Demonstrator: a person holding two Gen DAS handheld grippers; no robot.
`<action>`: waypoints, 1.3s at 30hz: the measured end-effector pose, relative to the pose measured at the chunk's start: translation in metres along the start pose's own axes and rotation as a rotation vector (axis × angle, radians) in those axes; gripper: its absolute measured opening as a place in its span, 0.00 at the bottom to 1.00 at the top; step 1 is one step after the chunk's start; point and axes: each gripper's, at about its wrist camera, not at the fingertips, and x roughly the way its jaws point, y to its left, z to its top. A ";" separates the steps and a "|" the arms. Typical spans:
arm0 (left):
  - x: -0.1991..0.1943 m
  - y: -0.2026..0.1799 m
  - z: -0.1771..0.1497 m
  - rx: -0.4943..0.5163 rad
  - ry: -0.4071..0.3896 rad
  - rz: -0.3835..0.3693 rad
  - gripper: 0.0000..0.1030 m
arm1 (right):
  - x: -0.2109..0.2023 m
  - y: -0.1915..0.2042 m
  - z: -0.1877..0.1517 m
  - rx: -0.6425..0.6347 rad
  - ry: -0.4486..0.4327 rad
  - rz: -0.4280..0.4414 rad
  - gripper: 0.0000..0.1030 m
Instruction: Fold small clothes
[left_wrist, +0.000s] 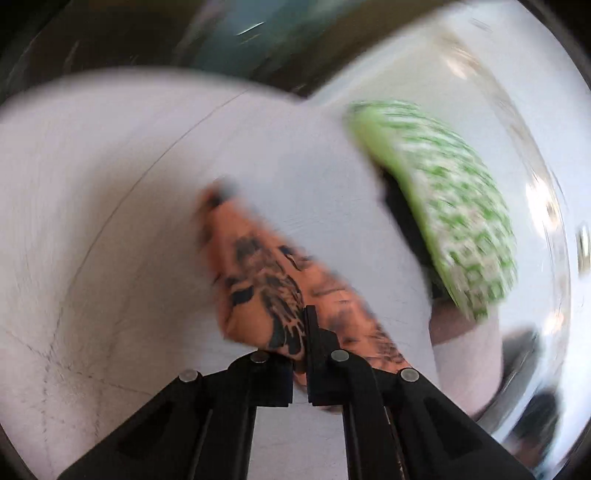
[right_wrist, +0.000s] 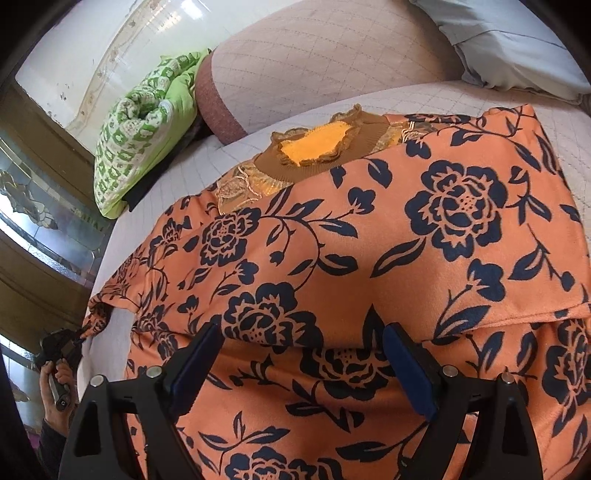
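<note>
Orange velvety garment with a navy floral print (right_wrist: 369, 258) lies spread across a quilted pale bed (right_wrist: 332, 62), its brown ribbed collar with a yellow-orange lining (right_wrist: 317, 147) turned toward the far side. The right gripper (right_wrist: 301, 354) hovers wide open just above the cloth, on the near side of the collar, blue pads (right_wrist: 201, 363) apart and holding nothing. The left gripper (left_wrist: 304, 332) is clenched on a bunched edge of the same fabric; in the right wrist view that pinch shows at the garment's left corner (right_wrist: 96, 317), well left of the collar, where the cloth is drawn into a peak off the mattress. The left wrist view is smeared by motion blur, so finer detail there cannot be told. A green-and-white patterned cushion (right_wrist: 144, 136) sits beyond the collar to the left, against a glossy wall, and a grey pillow (right_wrist: 517, 48) lies beyond it to the right.

By the look of it, the garment is light, soft and limp: it should drape and sag between holds rather than keep a line, and the plush nap should grip the pads well. A doubled layer already crosses the body on the near side of the collar. The likeliest good holds are hems and corners, taken in pairs so the fold stays square; a single central pinch would probably only bunch the cloth.
</note>
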 end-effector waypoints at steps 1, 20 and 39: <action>-0.011 -0.035 -0.003 0.098 -0.027 -0.012 0.04 | -0.005 0.000 0.000 0.001 -0.011 0.002 0.89; 0.003 -0.429 -0.379 0.886 0.240 -0.407 0.04 | -0.183 -0.130 -0.072 0.163 -0.329 -0.001 0.89; 0.029 -0.379 -0.425 1.080 0.476 -0.253 0.85 | -0.202 -0.199 -0.091 0.365 -0.437 0.036 0.89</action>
